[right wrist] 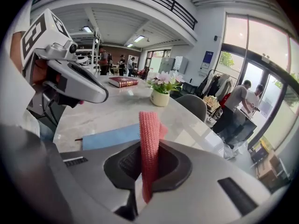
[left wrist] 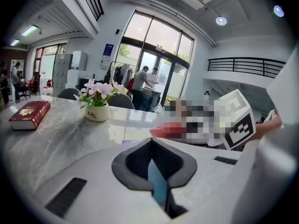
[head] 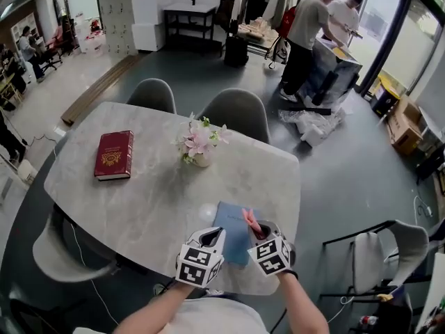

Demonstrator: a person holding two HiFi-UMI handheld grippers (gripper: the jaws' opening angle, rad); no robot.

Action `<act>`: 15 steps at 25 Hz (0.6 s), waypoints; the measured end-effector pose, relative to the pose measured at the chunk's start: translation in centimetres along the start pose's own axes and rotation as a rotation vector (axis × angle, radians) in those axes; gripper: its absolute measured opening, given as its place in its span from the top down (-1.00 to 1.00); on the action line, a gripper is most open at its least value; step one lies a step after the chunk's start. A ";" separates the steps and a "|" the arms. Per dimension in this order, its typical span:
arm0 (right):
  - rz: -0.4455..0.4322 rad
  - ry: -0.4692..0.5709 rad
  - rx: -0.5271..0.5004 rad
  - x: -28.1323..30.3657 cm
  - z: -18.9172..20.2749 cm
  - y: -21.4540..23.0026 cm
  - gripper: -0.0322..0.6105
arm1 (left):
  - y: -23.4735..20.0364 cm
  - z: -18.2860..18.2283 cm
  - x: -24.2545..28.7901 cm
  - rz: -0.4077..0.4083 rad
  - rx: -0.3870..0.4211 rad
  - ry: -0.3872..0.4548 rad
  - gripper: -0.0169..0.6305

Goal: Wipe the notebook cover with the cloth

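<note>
From where I stand, the wiping itself does not look under way. The blue notebook lies flat on the marble table, close to the edge nearest the person, between the two tools. The right gripper is clenched on the pink cloth, a ribbed strip that stands up out of the pinch. In the right gripper view the cloth rises above the blue cover rather than lying on it, so I judge it is not touching. The left gripper sits at the notebook's left edge. Its own view shows the jaws closed with a thin blue sliver caught between them, which I take to be the notebook's edge, held to steady it.

So the grasping and bracing seem done. Bringing the cloth down and rubbing it across the cover is left to do. Whether any part has been wiped I cannot say, since the cover shows no mark either way.

The near part of the notebook is hidden under both tools in the head view. How deep the left jaws bite is hard to make out. A red book and a potted flower stand well apart from the work.
</note>
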State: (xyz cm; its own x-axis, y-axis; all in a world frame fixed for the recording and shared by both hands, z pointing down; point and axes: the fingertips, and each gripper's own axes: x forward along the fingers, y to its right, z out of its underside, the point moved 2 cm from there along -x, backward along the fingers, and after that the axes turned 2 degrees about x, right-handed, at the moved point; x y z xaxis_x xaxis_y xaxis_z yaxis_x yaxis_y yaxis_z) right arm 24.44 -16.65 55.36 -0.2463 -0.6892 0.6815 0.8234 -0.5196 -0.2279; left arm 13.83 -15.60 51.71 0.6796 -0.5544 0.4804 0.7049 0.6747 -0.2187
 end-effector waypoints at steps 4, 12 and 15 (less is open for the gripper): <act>-0.026 -0.007 0.006 1.4 0.6 1.5 0.85 | -0.3 0.3 1.0 -0.037 -0.019 -0.005 0.93; -0.040 -0.059 -0.088 3.9 1.8 2.9 0.85 | -0.4 0.7 1.8 -0.077 -0.038 -0.015 0.93; -0.027 -0.076 -0.141 4.9 1.9 3.3 0.85 | -0.5 0.6 1.9 -0.087 -0.041 -0.017 0.93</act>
State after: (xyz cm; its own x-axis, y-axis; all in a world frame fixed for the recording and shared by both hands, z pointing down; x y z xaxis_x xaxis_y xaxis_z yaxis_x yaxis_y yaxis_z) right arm 26.92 -20.71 59.27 -0.2233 -0.6370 0.7378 0.7357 -0.6067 -0.3011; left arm 14.61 -16.70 53.29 0.6121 -0.6018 0.5130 0.7692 0.6037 -0.2095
